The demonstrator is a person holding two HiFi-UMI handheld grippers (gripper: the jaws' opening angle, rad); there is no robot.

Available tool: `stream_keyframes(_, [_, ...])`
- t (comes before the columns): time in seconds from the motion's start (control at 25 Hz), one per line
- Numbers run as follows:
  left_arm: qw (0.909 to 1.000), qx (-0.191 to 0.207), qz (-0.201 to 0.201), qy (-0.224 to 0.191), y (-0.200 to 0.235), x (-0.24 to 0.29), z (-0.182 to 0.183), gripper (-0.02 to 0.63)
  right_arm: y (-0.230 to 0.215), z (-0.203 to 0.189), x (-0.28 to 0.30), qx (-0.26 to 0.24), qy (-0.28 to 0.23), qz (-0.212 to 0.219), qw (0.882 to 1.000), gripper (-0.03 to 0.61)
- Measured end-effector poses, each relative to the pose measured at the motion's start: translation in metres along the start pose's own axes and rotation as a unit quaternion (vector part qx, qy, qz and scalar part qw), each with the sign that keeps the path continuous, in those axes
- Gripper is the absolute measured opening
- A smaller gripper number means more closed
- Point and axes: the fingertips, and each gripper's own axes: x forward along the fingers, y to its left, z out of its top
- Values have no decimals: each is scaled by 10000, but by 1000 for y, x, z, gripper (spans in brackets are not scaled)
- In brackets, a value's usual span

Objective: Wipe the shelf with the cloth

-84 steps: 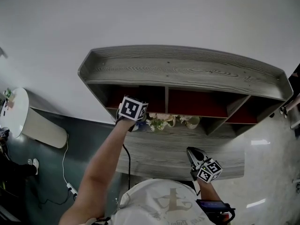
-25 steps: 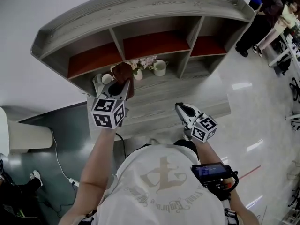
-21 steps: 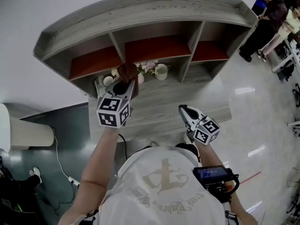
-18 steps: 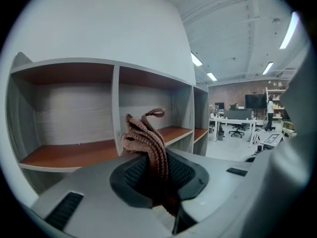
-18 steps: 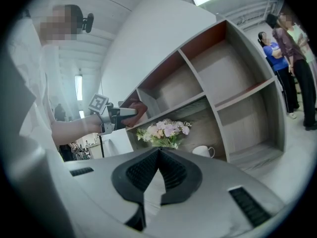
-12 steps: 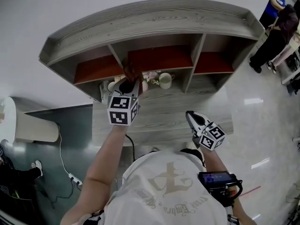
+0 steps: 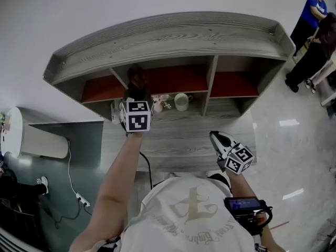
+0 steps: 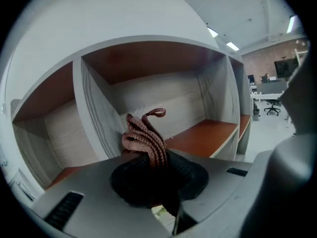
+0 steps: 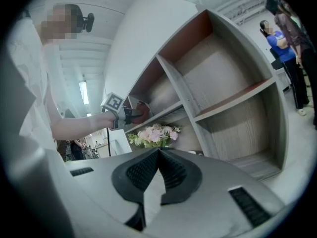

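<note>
Cloth (image 8: 144,133), brown and ribbed, bunches up from the left tongs (image 8: 156,175) pinching it; right tongs (image 9: 158,157) pressed together.

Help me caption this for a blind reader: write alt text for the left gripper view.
The left gripper is shut on a reddish-brown knitted cloth whose folds stick up from its jaws. Behind it stands a grey wooden shelf with orange-brown compartment floors.

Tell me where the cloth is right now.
The cloth is clamped in the left gripper, up at the upper tier of the shelf, by the divider between its left and middle compartments, above the flowers in the head view.
</note>
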Motion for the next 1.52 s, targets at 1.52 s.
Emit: stream_keyframes(1.52, [9892, -616, -439, 1259, -76, 72, 19, 61, -103, 8, -70, 326, 25, 367, 9988, 5])
